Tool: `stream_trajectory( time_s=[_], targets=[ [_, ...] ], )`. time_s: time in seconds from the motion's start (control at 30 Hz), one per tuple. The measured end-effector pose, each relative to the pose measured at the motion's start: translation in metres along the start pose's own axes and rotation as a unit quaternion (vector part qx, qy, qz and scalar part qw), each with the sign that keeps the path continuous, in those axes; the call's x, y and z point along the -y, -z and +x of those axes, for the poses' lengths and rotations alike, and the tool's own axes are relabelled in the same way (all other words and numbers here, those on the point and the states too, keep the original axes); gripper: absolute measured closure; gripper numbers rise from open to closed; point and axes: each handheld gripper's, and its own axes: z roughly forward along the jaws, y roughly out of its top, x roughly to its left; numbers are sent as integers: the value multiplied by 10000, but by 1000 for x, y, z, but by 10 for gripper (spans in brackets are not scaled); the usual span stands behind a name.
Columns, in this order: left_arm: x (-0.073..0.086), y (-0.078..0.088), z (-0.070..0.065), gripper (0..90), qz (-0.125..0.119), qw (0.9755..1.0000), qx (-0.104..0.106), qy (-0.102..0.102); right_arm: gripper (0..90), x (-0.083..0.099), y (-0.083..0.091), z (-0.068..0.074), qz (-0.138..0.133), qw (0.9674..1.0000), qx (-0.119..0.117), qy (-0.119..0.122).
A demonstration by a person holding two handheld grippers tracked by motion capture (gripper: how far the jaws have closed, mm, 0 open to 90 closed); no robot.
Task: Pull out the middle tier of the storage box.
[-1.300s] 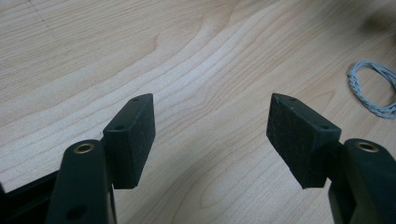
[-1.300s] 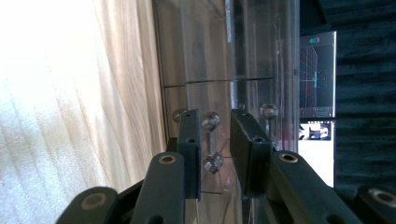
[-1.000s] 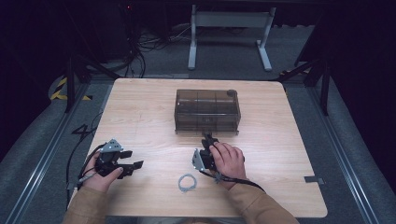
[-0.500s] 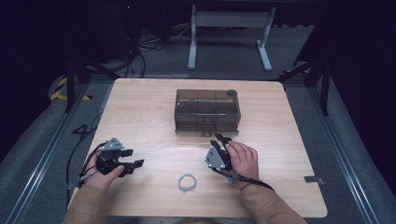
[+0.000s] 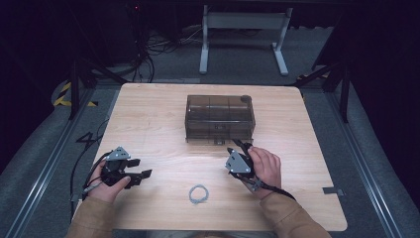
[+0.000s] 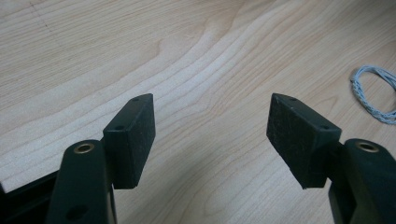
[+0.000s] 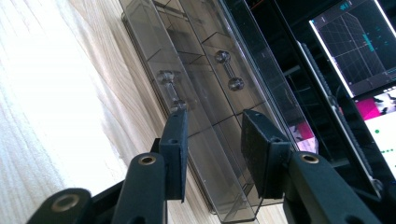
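While the person's forearms enter from the bottom edge of the high view, the items stand as follows. Table: pale wood, rounded corners, centre of the frame. Smoky clear box: a translucent, compartmented drawer unit, set at centre and slightly above the middle of the frame; in the right gripper view it runs diagonally from the top centre to the bottom, with two clear bar handles on its front, one near the tip of the left-hand jaw, though contact cannot be told, and one higher, in the upper centre. Right gripper: held in the right hand just below the box's front right corner, pointing up the frame toward the box; its jaws have just been opening and stand apart, the box front showing beyond the gap and nothing between the pads. Left gripper: lower left of the frame, low over bare wood, pointing right; jaws wide apart, nothing between them. Small ring of pale twisted cord: flat on the table, lower centre, between the two hands and apart from both; it appears also at the right edge of the left gripper view.
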Motion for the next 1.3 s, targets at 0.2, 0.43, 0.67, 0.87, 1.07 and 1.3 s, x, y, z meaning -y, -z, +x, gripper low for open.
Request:
stream_trajectory(
  time_s=[0.2,0.43,0.67,0.87,1.07,1.3],
  targets=[
    [2,1,0,337,3,10000,-13,19,597,4,0,-13,-122,9965,-703,-430],
    [5,4,1,337,19,10000,-35,40,589,9,0,-30,-231,9893,-1151,-862],
    [6,6,1,337,29,9999,-49,86,572,14,-4,-50,-207,9776,-1782,-1105],
    [5,1,-1,337,134,9999,-17,29,568,16,-6,-63,-290,9655,-2164,-1417],
    [4,-1,1,340,159,9999,-2,66,562,15,-8,-76,-219,9628,-2250,-1477],
    [3,-3,1,337,163,9998,15,61,538,13,-13,-88,-86,9579,-2442,-1506]
  ],
)
